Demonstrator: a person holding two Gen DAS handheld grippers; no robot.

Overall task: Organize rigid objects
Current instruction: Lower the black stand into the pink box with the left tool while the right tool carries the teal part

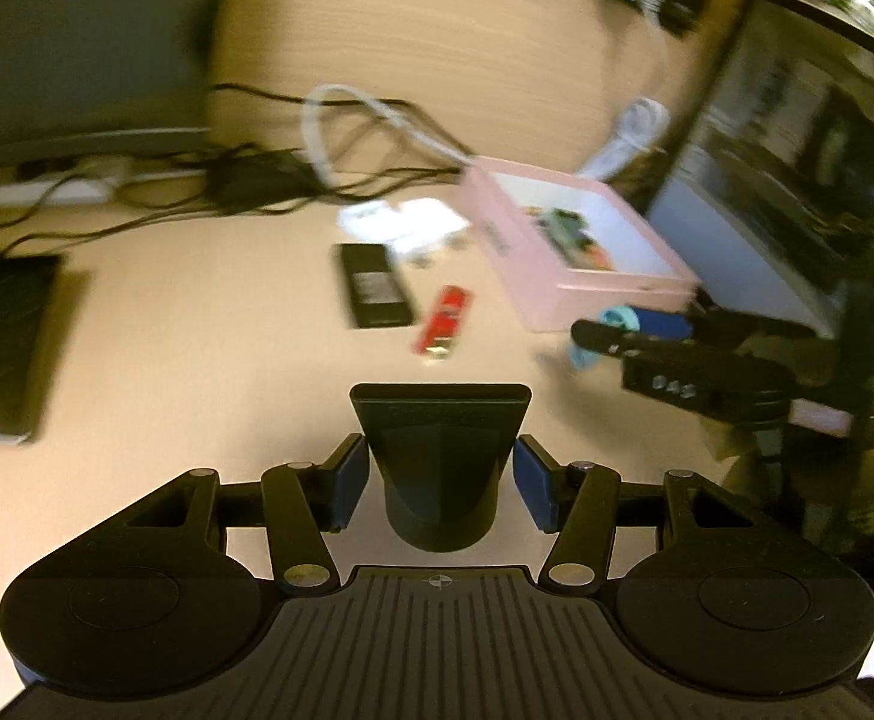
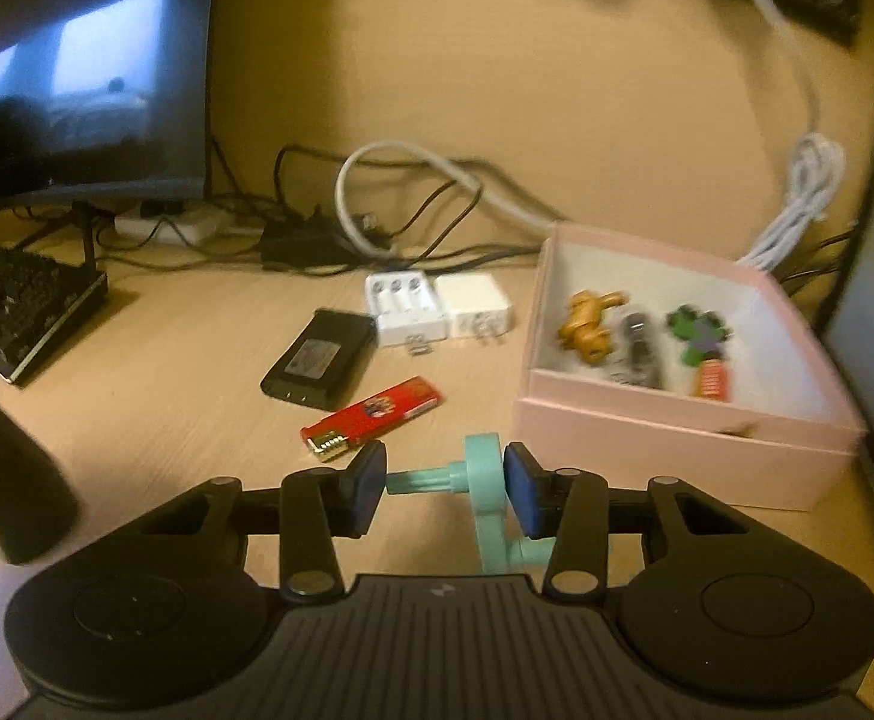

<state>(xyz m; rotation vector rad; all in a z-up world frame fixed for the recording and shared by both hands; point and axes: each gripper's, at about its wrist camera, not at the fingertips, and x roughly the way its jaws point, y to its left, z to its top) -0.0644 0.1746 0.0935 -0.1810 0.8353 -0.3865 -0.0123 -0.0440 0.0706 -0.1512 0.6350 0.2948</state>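
Left gripper (image 1: 440, 489): we see its blue pads (image 1: 350, 489) spread on either side of a black flared nozzle (image 1: 440, 456); in the left wrist view we cannot tell whether the pads touch the nozzle's neck or stand just clear of it.
Black flared nozzle: it sits between the left fingers, wide mouth pointing away from the camera, above the desk (image 1: 197, 348).
Right gripper (image 2: 446, 495): clenched on a teal crank handle (image 2: 485, 486); the right pad presses the round hub and the left pad meets the tip of its stub shaft.
Teal crank handle: held off the desk surface, its arm running down toward the gripper body, just in front of the pink box (image 2: 677, 444) near wall.
Pink box: we locate it at the right side of the desk, open on top; inside lie a tan toy animal (image 2: 590, 324), a grey car-shaped piece (image 2: 638, 351), a green and purple figure (image 2: 701, 333) and a small orange item (image 2: 712, 381).
Red lighter (image 2: 371, 414): flat on the desk, just beyond the right gripper's left finger, apart from it.
Black battery pack (image 2: 320, 366): behind the lighter, near mid-desk.
White battery charger (image 2: 404, 309): beside a white plug adapter (image 2: 476, 306), toward the desk's rear edge.
Rear edge: tangled cables (image 2: 413, 204) and a monitor (image 2: 83, 90) at the left rear corner.
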